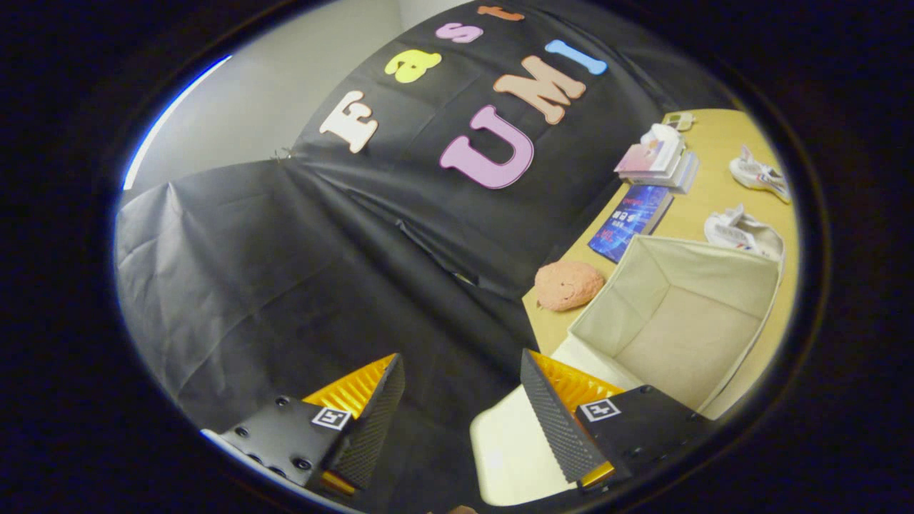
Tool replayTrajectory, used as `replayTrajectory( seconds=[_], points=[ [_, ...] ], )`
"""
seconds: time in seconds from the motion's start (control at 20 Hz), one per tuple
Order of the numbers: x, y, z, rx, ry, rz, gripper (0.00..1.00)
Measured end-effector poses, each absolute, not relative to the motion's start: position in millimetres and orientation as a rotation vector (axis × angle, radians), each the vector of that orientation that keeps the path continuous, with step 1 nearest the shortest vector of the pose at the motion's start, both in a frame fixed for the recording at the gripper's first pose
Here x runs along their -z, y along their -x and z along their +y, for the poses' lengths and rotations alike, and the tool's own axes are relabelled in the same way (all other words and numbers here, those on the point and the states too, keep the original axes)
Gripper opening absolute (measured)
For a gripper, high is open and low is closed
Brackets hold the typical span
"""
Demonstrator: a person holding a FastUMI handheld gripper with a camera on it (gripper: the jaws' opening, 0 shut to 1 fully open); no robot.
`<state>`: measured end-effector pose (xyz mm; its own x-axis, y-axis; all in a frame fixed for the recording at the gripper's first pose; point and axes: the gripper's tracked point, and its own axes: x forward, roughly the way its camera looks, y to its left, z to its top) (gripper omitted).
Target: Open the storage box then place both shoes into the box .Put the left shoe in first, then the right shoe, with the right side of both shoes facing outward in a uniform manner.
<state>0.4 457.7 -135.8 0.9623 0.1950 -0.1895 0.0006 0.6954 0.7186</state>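
Gripper: I hold my gripper point(462, 400) with its fingers spread well apart, nothing between them, pointing mostly at the black cloth wall point(300, 271).
Storage box: the beige fabric storage box point(678, 321) stands open just ahead of my right finger, its inside bare; its lid flap point(510, 450) hangs out flat toward me, partly under that finger.
Box edges: the near rim lies just beside my right fingertip; the far rim almost meets the nearer shoe.
Shoes: two white shoes lie on the wooden table point(714, 143) beyond the box, one shoe point(742, 232) just behind the far rim, the other shoe point(760, 175) farther off, apart from it.
Other things: a pink lumpy ball point(569, 284) rests near the box's left corner; a blue book point(632, 221) and a stack of books point(660, 160) lie along the wall.
Open room: bare tabletop shows between the books and the shoes.
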Motion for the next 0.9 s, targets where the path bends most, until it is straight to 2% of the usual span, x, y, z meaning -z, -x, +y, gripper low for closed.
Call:
replayTrajectory(
  seconds=[0.5,0.9],
  points=[
    [153.7,3.2,330.0,-0.011,-0.459,0.364,1.0],
    [172.6,14.0,177.7,0.076,-0.163,0.46,1.0]
  ],
)
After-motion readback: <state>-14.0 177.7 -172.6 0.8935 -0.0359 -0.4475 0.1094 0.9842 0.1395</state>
